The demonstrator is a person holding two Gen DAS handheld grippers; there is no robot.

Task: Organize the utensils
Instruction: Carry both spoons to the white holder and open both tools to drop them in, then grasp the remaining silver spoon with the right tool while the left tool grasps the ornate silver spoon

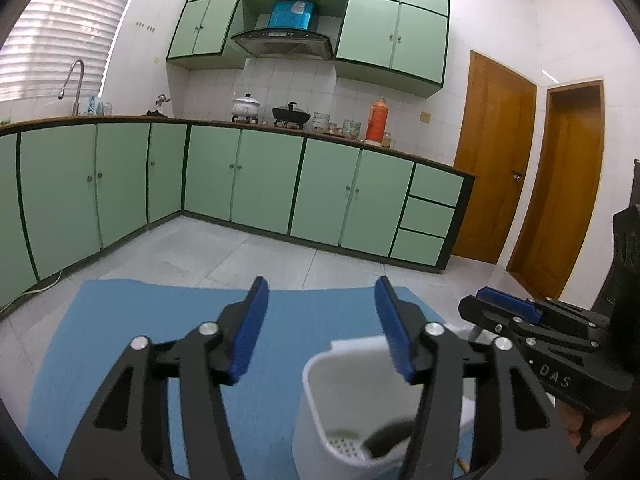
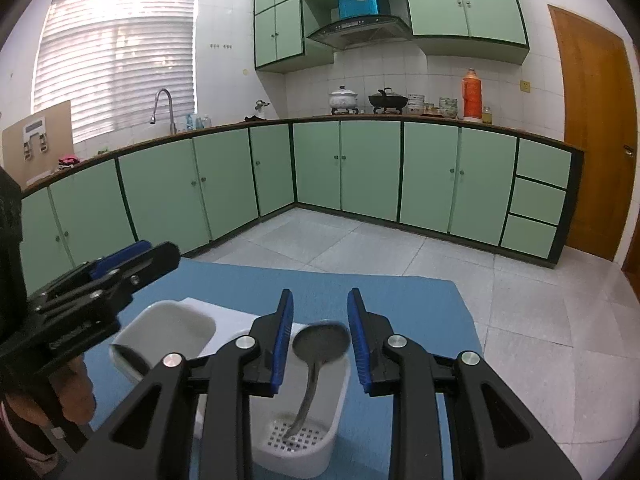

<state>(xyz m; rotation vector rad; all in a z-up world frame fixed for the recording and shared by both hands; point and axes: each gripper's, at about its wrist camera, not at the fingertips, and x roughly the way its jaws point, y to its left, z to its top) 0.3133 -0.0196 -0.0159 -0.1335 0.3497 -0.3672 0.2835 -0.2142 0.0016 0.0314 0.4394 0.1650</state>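
The step in hand looks like loading the drainer; a metal ladle [image 2: 316, 364] already stands handle-down in the white utensil holder [image 2: 298, 436], its bowl risen between the right gripper's [image 2: 318, 350] blue pads, its handle foot on the perforated floor below and behind the fingertips. The right gripper's jaws stand narrow but parted; in the right wrist view there is a slim gap on each side of the ladle bowl, so the pads do not appear to press it, though the bowl is slightly blurred and a light touch on the far pad cannot be ruled out. I judge the ladle as just placed or about to be lifted; which, the pictures do not settle.

The left gripper [image 1: 322, 330] has its jaws moderately wide with nothing between them; only blue mat [image 1: 120, 340] shows through the gap. A white compartment of the holder [image 1: 348, 404] sits below and to the right of its right finger [image 1: 394, 336], whose tip overlaps the rim in view; contact is unclear.

A second, empty white compartment [image 2: 168, 336] lies to the left of the right gripper's left finger [image 2: 282, 344], beneath the left gripper.

The next move probably calls for drawing the right fingers clear of the ladle without tipping the holder, then finding another utensil; none is visible on the mat.
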